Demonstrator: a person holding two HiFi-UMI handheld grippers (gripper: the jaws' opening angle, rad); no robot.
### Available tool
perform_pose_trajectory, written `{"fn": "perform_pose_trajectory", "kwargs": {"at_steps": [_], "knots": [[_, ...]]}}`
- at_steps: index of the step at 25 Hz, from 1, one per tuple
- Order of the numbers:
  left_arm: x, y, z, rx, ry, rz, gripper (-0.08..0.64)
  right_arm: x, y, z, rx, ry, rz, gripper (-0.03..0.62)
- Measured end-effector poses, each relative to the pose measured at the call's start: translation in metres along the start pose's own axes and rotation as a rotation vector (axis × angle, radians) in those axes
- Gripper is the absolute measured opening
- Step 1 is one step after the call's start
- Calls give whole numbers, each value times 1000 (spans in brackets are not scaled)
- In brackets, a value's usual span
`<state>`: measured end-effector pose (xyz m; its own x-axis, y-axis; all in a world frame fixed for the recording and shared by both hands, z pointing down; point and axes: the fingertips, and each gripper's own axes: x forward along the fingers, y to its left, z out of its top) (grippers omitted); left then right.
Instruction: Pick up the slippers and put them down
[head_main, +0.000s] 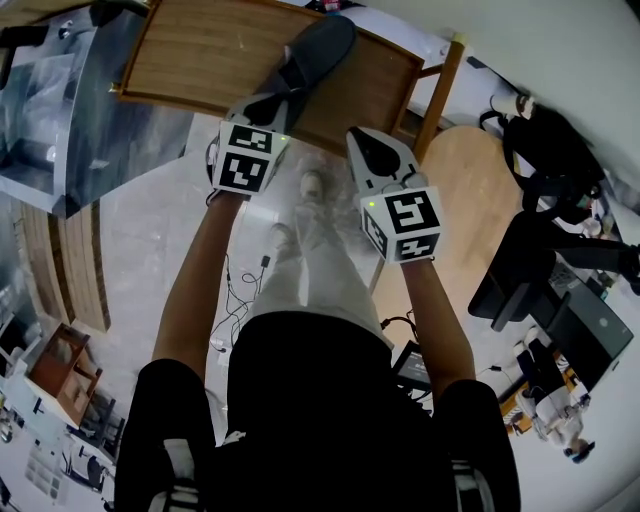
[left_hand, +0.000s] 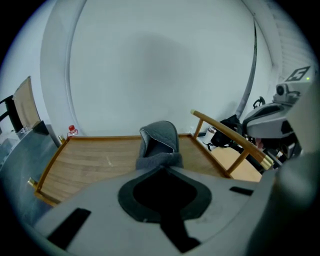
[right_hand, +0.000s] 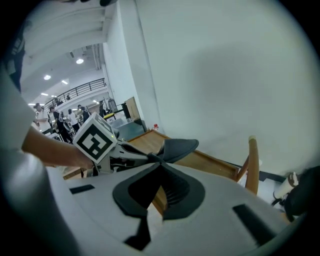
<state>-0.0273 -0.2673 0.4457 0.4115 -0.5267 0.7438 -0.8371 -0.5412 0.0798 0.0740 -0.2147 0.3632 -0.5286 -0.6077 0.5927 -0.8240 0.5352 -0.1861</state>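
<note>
On the L side, the left gripper (left_hand: 160, 169) is clamped tight on the back end of a grey slipper (left_hand: 159, 140). The slipper is held up w/ its toe pointed away, over a wooden table (left_hand: 90, 160). In the right gripper view it looks lifted clear of the wood. A small bottle w/ a red cap (left_hand: 72, 131) is seen at the table's far L corner. On the R side, the right gripper (right_hand: 159, 162) is held just beside the slipper. Its jaws are parted a bit and nothing is caught between them. So the pick-up part seems done for this one slipper, approx. half the job. The slipper is not put down yet, so that part is left. No 2nd slipper is seen in any view, so it can't be told if one more is waiting.
</note>
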Motion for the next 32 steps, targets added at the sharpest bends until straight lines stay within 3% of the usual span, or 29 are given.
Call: {"fn": "perform_pose_trajectory", "kwargs": {"at_steps": [15, 32], "knots": [[-109, -23, 1, -6, -106, 50, 15, -59, 50, 19, -60, -76, -7, 0], [-247, -50, -42, -64, -208, 119, 15, -125, 122, 36, -146, -171, -18, 0]]}}
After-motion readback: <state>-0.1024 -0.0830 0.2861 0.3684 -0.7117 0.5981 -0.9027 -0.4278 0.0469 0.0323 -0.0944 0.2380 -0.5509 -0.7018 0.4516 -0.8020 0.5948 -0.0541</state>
